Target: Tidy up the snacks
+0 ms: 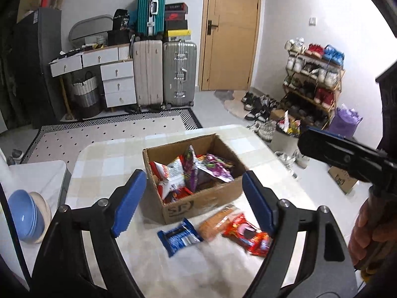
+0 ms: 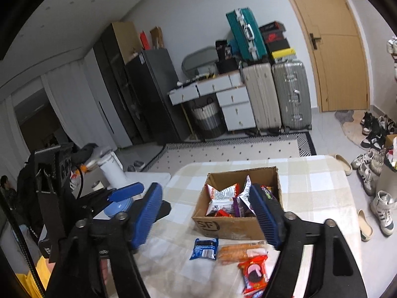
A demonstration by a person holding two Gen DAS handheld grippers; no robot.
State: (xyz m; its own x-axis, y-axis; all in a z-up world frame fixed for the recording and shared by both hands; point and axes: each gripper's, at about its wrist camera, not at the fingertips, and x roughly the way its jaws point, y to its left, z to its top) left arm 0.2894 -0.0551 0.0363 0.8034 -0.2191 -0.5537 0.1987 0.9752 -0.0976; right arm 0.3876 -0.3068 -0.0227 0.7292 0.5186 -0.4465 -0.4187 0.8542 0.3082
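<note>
An open cardboard box [image 1: 206, 202] [image 2: 230, 227] holding several snack packets stands on the checked table [image 1: 106, 159] [image 2: 315, 188]. In front of it lie a blue packet [image 1: 178, 238] [image 2: 204, 248], an orange packet [image 1: 215, 221] [image 2: 235, 250] and a red packet [image 1: 248, 236] [image 2: 255, 273]. My left gripper [image 1: 196, 203] is open and empty, above the table just in front of the box. My right gripper [image 2: 206, 216] is open and empty, above the loose packets; it also shows at the right of the left wrist view [image 1: 330, 149].
Stacked blue and beige bowls [image 1: 27, 218] sit on a white surface left of the table. Shoes and a shoe rack [image 1: 312, 84] stand to the right. Suitcases [image 1: 178, 72] and white drawers [image 1: 116, 79] line the far wall by a door.
</note>
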